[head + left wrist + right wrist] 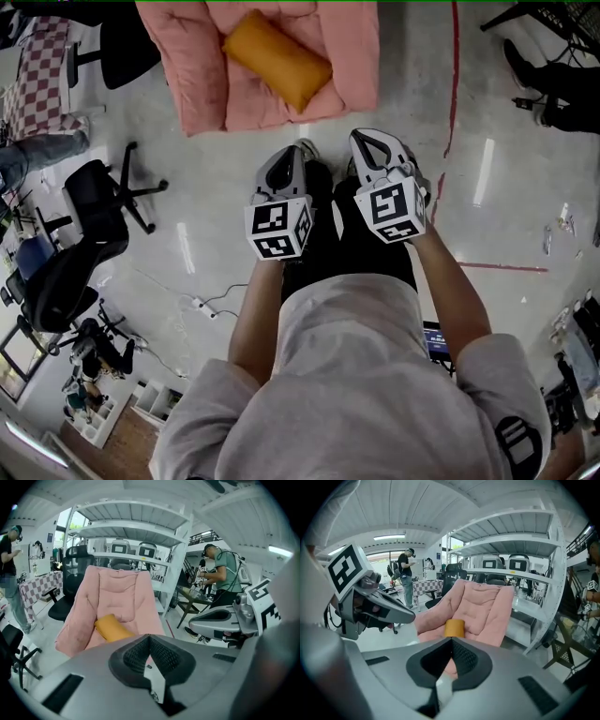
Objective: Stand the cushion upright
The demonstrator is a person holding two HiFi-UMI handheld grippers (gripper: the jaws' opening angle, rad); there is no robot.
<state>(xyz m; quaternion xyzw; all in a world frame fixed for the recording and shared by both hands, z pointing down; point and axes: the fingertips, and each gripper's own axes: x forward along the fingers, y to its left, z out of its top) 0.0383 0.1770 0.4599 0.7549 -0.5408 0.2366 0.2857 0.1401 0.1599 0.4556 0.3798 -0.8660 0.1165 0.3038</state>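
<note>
An orange cushion (pixel 277 58) lies flat and slantwise on the seat of a pink padded lounge chair (pixel 347 56) on the floor ahead. In the left gripper view the cushion (pixel 112 627) rests low on the chair (pixel 122 592); the right gripper view shows it end-on (pixel 454 627) against the pink padding (pixel 483 604). My left gripper (pixel 302 150) and right gripper (pixel 364 139) are side by side, pointing at the chair and short of it. Both are shut with nothing between the jaws (pixel 149 637) (pixel 451 640). Neither touches the cushion.
Black office chairs (pixel 94 202) stand at the left near a checkered table (pixel 42 70). A red tape line (pixel 452 84) runs along the floor at the right. A power strip and cable (pixel 202 305) lie lower left. Metal shelving (pixel 136 531) stands behind the chair; people (pixel 220 573) (pixel 408 576) stand nearby.
</note>
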